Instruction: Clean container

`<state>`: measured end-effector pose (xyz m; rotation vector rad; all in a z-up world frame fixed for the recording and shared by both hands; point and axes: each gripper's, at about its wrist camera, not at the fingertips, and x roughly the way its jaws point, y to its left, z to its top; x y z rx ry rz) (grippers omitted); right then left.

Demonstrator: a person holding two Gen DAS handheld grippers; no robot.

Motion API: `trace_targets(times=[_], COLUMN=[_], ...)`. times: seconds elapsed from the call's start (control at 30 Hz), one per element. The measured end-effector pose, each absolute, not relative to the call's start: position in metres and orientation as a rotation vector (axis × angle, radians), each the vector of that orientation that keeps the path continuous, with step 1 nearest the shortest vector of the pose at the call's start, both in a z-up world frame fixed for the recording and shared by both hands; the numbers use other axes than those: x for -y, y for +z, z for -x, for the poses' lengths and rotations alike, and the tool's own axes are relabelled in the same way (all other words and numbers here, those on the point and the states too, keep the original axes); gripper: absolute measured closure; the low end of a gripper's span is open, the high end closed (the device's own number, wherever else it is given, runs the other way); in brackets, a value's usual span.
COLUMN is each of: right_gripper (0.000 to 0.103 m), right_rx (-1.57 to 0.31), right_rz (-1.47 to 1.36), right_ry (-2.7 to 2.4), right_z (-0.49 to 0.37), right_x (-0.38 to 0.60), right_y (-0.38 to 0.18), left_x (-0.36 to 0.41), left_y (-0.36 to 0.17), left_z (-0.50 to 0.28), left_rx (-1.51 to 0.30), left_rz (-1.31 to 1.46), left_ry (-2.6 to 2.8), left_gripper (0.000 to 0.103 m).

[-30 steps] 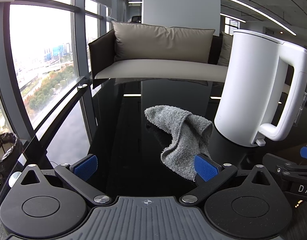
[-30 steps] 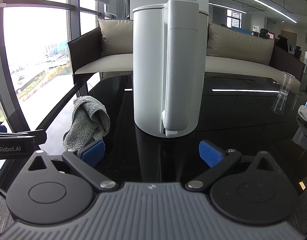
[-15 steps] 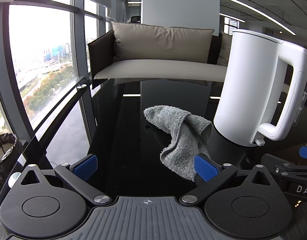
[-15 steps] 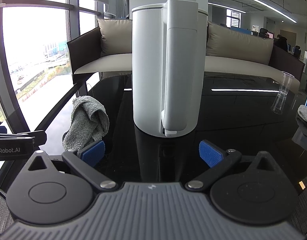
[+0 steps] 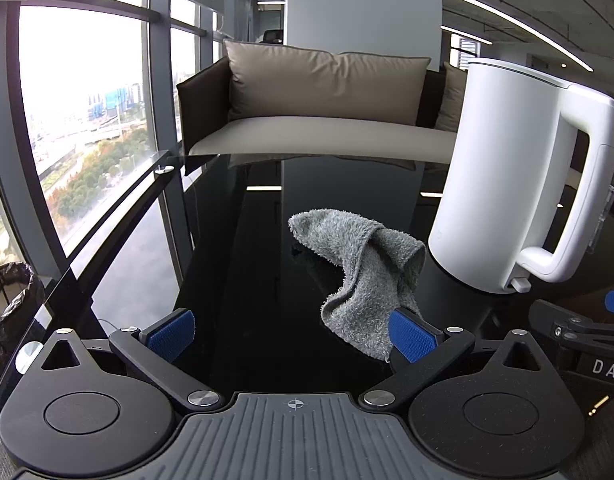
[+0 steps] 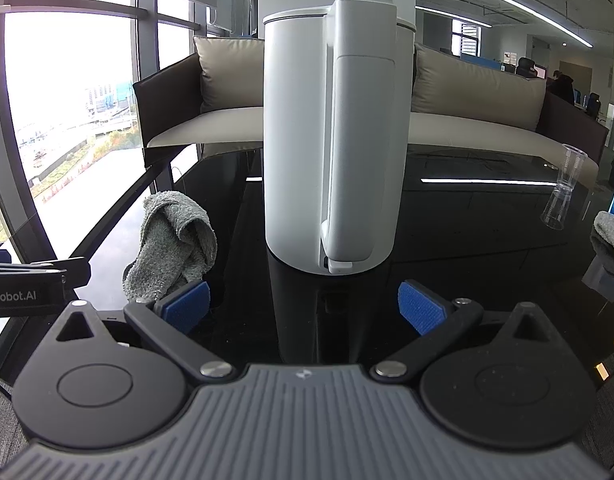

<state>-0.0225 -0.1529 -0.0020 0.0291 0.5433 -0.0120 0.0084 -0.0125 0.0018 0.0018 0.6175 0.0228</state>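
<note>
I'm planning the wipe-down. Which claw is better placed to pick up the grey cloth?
Left. The left claw is open with the grey cloth just ahead, its edge by one pad. The right claw squarely faces the white kettle handle instead.

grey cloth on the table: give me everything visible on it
The grey cloth is a fluffy terry-like rag, crumpled into a raised fold with one end trailing toward the camera. It lies on the glossy black table, just left of the white kettle; contact between them is unclear. The left gripper is open, nothing held; its right pad sits in front of the cloth's near edge.
</note>
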Motion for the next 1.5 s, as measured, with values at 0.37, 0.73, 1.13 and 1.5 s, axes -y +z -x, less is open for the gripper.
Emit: trace_targets(times=[0.37, 0.73, 1.13, 1.5], right_gripper=[0.0, 0.0, 0.0, 0.0], right_rx=[-0.438, -0.388, -0.417, -0.431], right_rz=[-0.003, 0.028, 0.063, 0.055], right_ry=[-0.253, -0.498, -0.56, -0.636], right_z=[0.004, -0.03, -0.058, -0.064], right_x=[0.148, 0.153, 0.161, 0.17], right_y=[0.017, 0.022, 0.004, -0.003], left_x=[0.004, -0.003, 0.001, 0.003], left_y=[0.002, 0.003, -0.003, -0.005], left_z=[-0.006, -0.006, -0.011, -0.009], left_rx=[-0.621, -0.616, -0.645, -0.644], left_rz=[0.005, 0.028, 0.009, 0.014], left_ry=[0.018, 0.005, -0.021, -0.042], left_gripper=[0.001, 0.001, 0.001, 0.001])
